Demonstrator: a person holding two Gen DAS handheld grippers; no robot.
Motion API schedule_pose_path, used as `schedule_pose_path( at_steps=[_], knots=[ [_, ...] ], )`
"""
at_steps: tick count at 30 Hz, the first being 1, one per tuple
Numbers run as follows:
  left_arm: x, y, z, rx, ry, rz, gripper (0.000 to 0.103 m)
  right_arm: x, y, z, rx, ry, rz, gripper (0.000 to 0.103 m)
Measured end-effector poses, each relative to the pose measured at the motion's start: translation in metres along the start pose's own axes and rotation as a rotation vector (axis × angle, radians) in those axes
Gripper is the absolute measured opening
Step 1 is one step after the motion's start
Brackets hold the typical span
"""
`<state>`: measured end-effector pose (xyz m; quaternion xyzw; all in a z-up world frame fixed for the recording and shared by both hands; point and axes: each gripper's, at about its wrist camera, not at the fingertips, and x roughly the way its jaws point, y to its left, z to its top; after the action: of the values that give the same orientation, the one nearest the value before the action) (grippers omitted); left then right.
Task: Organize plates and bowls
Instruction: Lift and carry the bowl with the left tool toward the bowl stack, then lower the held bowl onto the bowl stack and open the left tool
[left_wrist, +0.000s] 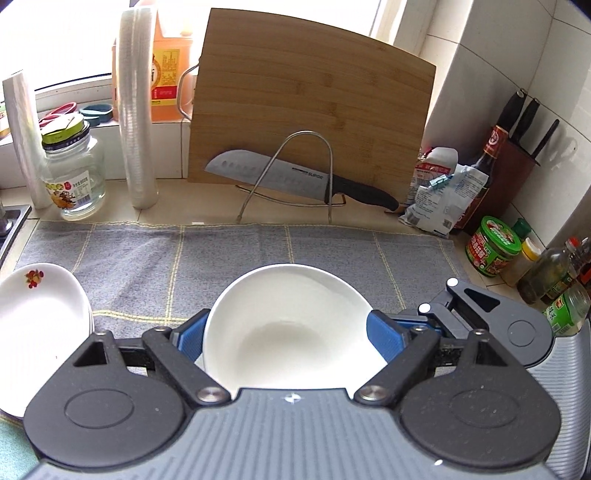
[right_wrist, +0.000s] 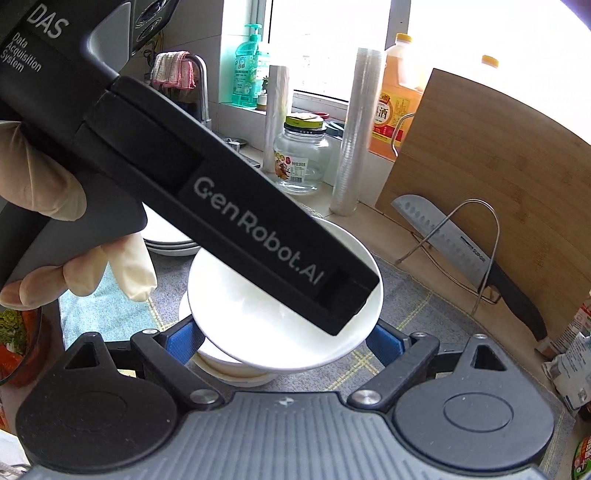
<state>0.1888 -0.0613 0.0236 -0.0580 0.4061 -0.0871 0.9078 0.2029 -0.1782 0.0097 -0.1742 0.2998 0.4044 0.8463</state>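
The left tool (left_wrist: 288, 338) is holding the white bowl (left_wrist: 291, 314) across its width, its blue pads (left_wrist: 190, 338) pressing on opposite sides of the rim at a middling spread. The right tool (right_wrist: 284, 339) is standing wider, and its pads appear to be touching the same bowl from a crossing angle, with one of its fingers showing just beside the left tool's right-hand pad. In the right wrist view the bowl is tilting, and a second white piece is sitting under it; whether that is another bowl cannot be told. The bowl is hanging over the grey cloth (left_wrist: 147, 258) that is covering the desk (left_wrist: 166, 199). What matters for the coming move is that the plate stack (left_wrist: 40, 306) is lying to the left of the bowl, near it but apart, on the side of the gloved hand (right_wrist: 44, 206), so the left tool is nearer. The bowl is round, so no long axis is constraining the set-down; only its tilt probably needs levelling.
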Motion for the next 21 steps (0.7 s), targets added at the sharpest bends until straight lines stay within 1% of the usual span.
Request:
schedule_pose_path(
  at_steps=[8,12,21],
  knots=[
    [-0.001,0.024,-0.006,-0.034,0.009,0.017,0.088,0.023,0.013,0.011,-0.013,0.028,0.041,0.095],
    [0.001,0.034,-0.011,-0.05,0.022,0.012,0.088,0.033,0.019,0.012,-0.021,0.042,0.054,0.095],
    [0.012,0.041,-0.019,-0.067,0.037,-0.003,0.088,0.042,0.023,0.006,-0.016,0.081,0.06,0.095]
  ],
)
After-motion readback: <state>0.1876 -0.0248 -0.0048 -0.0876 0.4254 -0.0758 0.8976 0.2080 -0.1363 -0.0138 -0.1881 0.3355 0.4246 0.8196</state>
